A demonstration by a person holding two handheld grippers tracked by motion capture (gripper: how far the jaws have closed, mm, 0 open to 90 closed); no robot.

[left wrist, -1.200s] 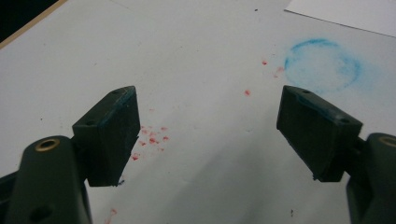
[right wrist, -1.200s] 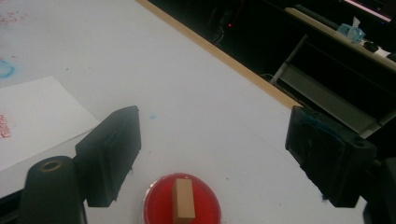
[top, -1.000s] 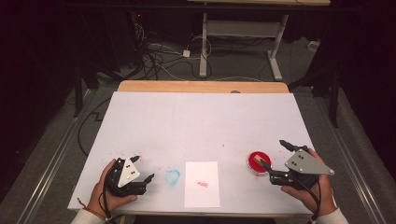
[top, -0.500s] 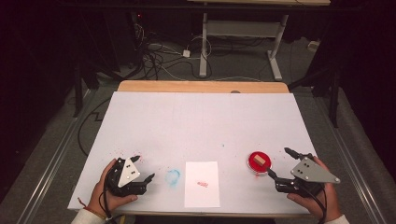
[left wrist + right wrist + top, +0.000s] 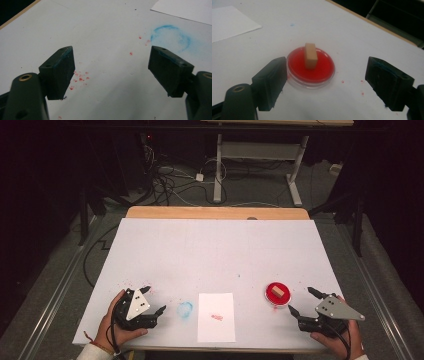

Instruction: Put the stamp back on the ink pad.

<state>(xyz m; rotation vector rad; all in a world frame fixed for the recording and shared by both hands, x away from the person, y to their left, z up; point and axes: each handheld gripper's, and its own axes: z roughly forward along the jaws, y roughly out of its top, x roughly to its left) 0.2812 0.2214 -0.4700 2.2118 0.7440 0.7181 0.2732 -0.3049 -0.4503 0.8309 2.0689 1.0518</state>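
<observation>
Right claw (image 5: 325, 83) jaws apart, empty, just near of the red ink pad (image 5: 311, 67); wooden stamp (image 5: 310, 55) stands on it; left claw (image 5: 112, 72) apart over desk (image 5: 215, 255).

From my screens, the table (image 5: 220, 250) top looks like smooth matt white board, with a bare wood strip (image 5: 215, 213) along its far edge. The paper sheet (image 5: 216, 317) is flat and matt. The red dish (image 5: 311, 67) seems glossy clear plastic holding wet-looking red ink; the block (image 5: 310, 55) on it looks like unfinished wood. My right gripper (image 5: 325, 82) has dull black pads, like rubber.
</observation>
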